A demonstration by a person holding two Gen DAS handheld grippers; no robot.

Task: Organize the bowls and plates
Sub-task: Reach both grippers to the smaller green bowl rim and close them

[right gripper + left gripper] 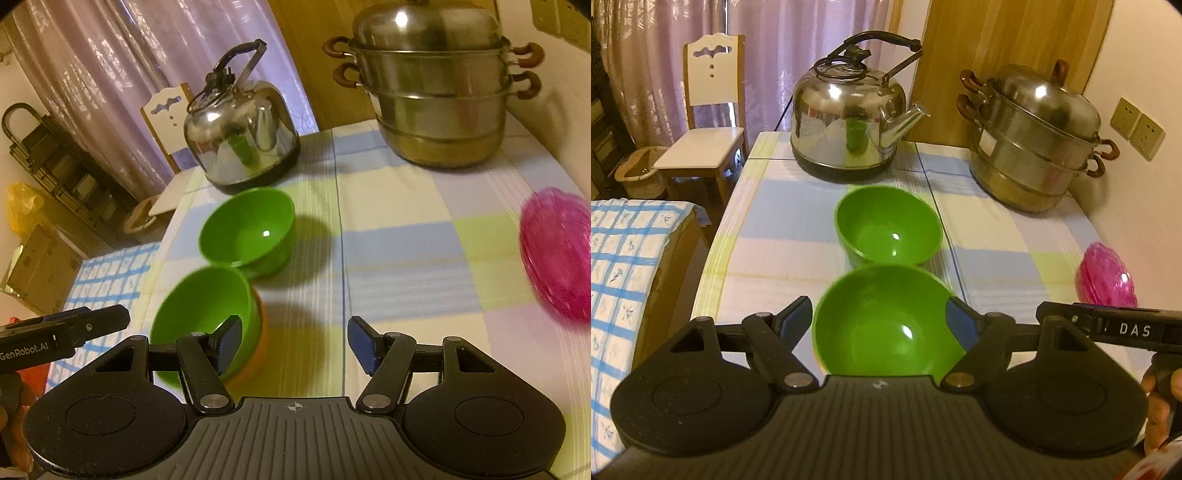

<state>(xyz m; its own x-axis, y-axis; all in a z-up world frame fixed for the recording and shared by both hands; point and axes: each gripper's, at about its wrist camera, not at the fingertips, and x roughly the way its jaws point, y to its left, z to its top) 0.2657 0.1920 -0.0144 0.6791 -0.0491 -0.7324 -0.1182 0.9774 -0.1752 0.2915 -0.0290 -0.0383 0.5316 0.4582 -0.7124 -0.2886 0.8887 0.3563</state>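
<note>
In the left wrist view the left gripper [884,323] sits at the bottom centre of the frame with its jaws spread wide on both sides of the near green bowl [886,325]. The pads look close to the rim, but I cannot tell if they press on it, so I judge the bowl is not gripped. In the right wrist view this bowl [203,314] seems to rest on something orange [258,339], perhaps another bowl under it; only an edge shows. A second green bowl [888,225] stands just behind the first one, in the middle of the frame, on the checked tablecloth [783,236]. The pink plates [557,254], which look like a small stack, lie at the right edge of the frame, well apart from the bowls. The right gripper [295,343] is at the bottom centre of its view, jaws spread, with only tablecloth between them. A kettle [846,110] and a steamer pot [1034,140] stand at the top of the frame. I judge the task is partly done: the second green bowl is not yet stacked.
</note>
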